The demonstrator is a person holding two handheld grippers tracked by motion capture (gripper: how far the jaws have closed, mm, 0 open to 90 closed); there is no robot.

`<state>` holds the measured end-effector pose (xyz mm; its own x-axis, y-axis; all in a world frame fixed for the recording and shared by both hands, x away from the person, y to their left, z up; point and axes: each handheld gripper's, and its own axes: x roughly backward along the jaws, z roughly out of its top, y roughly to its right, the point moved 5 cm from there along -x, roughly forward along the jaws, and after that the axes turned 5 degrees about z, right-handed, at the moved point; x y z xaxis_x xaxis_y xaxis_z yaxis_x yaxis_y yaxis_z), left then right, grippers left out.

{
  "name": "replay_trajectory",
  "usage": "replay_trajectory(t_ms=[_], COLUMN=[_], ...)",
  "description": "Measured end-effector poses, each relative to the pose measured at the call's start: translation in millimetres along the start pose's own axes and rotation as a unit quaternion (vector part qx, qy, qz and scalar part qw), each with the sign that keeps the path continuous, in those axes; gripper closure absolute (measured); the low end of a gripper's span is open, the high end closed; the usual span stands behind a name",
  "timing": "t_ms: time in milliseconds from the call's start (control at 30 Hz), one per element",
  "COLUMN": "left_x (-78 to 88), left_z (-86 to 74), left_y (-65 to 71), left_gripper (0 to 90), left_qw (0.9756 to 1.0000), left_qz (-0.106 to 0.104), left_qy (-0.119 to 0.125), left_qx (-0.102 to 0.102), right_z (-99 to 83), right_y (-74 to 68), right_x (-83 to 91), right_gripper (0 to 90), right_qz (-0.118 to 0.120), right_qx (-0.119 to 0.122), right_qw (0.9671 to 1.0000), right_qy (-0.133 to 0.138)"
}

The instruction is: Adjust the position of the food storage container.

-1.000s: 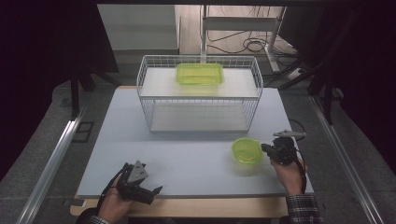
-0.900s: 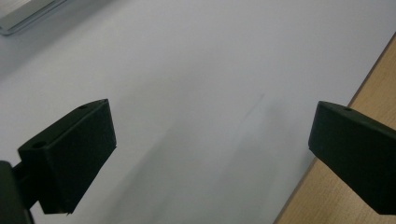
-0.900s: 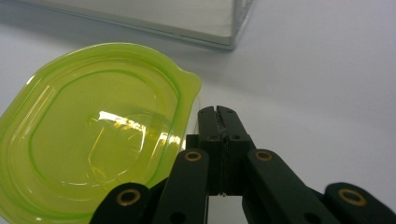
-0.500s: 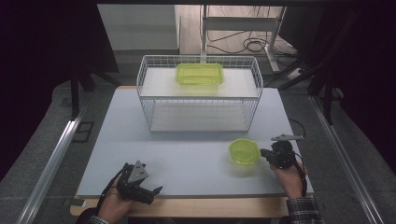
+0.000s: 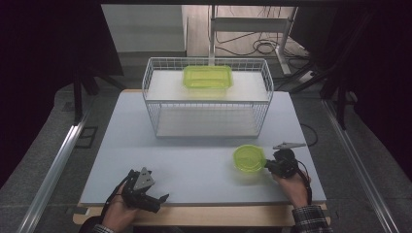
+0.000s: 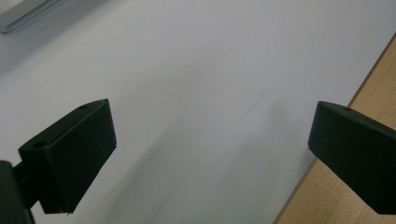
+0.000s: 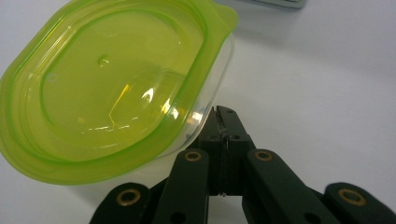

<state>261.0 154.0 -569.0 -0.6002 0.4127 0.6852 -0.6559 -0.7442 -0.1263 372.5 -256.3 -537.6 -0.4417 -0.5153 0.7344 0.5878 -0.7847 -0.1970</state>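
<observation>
A small round container with a lime-green lid [image 5: 249,158] [image 7: 112,88] is at the table's front right. My right gripper [image 5: 270,165] [image 7: 223,122] is at its right side with the jaws pressed together on the container's edge, under the lid's rim. A larger rectangular lime-green container [image 5: 207,76] rests on top of the white wire rack [image 5: 155,104]. My left gripper [image 5: 154,196] [image 6: 210,154] is open and holds nothing. It hovers over the front-left edge of the white table top [image 6: 196,60].
The wire rack stands at the back middle of the table, with a bare lower shelf. A wooden strip [image 6: 345,196] runs along the table's front edge. Metal rails [image 5: 53,170] flank the table on the floor.
My right gripper and the round container have shifted a little to the left together. The left gripper has stayed in place.
</observation>
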Motion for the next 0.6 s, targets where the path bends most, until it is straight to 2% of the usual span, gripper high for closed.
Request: replay_trajectory(t_ms=[300,333,400,600], left_x=[-0.3,-0.4,-0.5,-0.8], left_z=[0.0,0.0,0.0,0.0], left_y=[0.2,0.2,0.1,0.6], left_gripper=[0.7,0.7,0.7,0.7], left_qw=[1.0000,1.0000,1.0000,1.0000], left_qz=[0.001,0.001,0.001,0.001], left_qy=[-0.001,-0.001,-0.001,-0.002], left_qx=[-0.001,-0.001,-0.001,-0.002], right_z=[6.1,7.6,8.2,12.1], right_y=[-21.2,-28.2,-30.6,-51.1], right_x=[-13.0,-17.6,-19.2,-31.2], right_gripper=[89.0,89.0,89.0,89.0], right_qz=[0.026,0.031,0.034,0.052], right_qx=[0.015,0.021,0.023,0.043], right_qw=[0.9996,0.9993,0.9992,0.9976], right_qy=[-0.002,-0.004,-0.006,-0.012])
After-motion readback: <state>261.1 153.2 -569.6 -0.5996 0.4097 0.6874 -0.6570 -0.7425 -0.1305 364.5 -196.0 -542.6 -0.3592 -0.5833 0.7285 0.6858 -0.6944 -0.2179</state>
